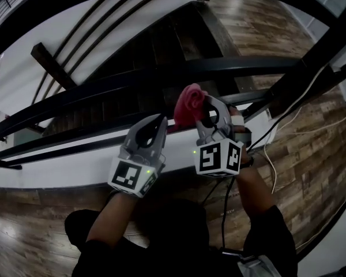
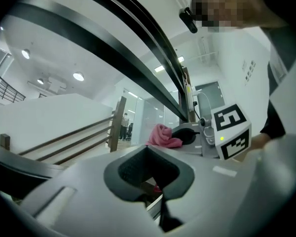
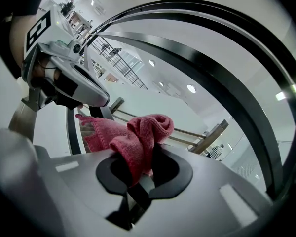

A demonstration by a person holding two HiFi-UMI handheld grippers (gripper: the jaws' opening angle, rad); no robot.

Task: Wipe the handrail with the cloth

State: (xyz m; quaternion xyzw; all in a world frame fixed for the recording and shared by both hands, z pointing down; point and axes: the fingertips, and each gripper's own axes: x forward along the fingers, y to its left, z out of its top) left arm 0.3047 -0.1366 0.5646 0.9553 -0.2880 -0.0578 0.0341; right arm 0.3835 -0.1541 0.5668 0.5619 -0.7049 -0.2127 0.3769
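Cloth point(image 1: 188, 104), pink and knitted, sits bunched just right of the centre of the head view, and your right gripper point(image 1: 210, 105) has it: in the right gripper view the jaws are pinched together on a fold, with the rest of the fabric heaped above the jaw tips and trailing toward the left of the frame. It hangs below the handrail point(image 1: 161, 74), the broad dark bar that curves across the middle of the head view, and it covers part of a thinner dark rail point(image 1: 75, 133) lower down; you cannot tell from these views whether the fabric touches either bar. Your left gripper point(image 1: 155, 126) sits just to the left of the cloth and a little lower in the frame, its jaws drawn together with nothing between them, the tips pointing up toward the rails. Each gripper carries its marker cube at the near end, and your dark-sleeved forearms run down from them to the bottom of the frame. A white ledge point(image 1: 57, 169) runs under the rails across the left and centre. Beyond the rails, dark stair treads point(image 1: 132, 51) descend toward the upper left. Wood-patterned floor point(image 1: 311, 149) fills the right side, where a white cable point(image 1: 277, 154) trails across it.
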